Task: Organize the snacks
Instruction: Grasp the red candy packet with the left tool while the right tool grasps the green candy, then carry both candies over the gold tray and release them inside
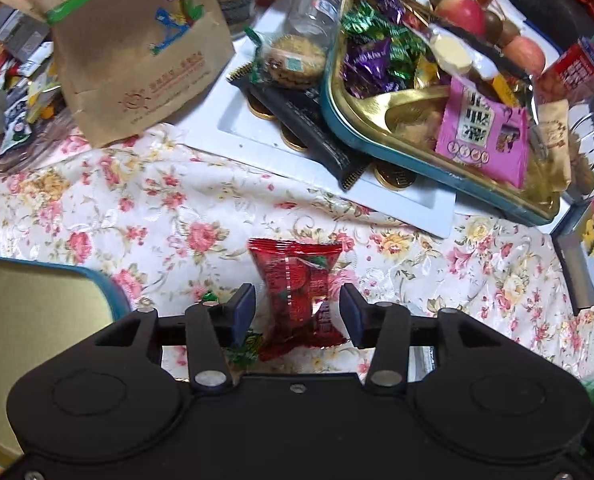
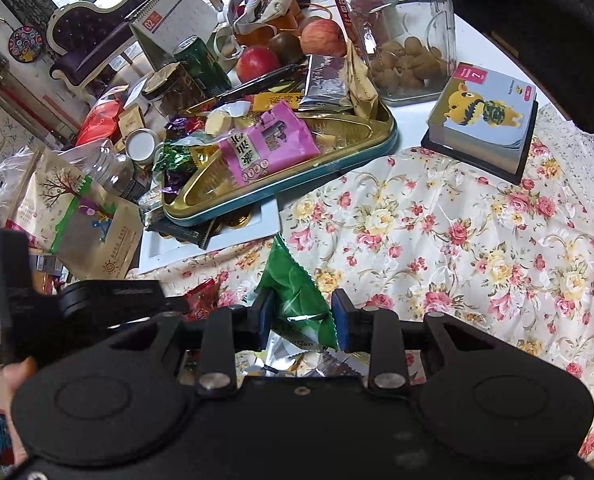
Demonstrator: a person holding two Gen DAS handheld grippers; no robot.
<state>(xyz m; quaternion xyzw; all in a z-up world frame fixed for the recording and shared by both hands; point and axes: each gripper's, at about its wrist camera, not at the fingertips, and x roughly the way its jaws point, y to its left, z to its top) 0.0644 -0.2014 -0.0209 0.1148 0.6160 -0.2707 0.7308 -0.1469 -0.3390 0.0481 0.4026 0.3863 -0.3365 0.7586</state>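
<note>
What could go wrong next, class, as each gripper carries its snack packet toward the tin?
1. The red packet sits between the left gripper pads with gaps showing, so it may slip.
2. The gold tin perches tilted on a white tray; dropping snacks in could tip it.

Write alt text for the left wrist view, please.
The left gripper has its jaws around a red snack packet, apparently not yet clamped, above a floral tablecloth. Behind, a gold tray holds wrapped candies.
</note>
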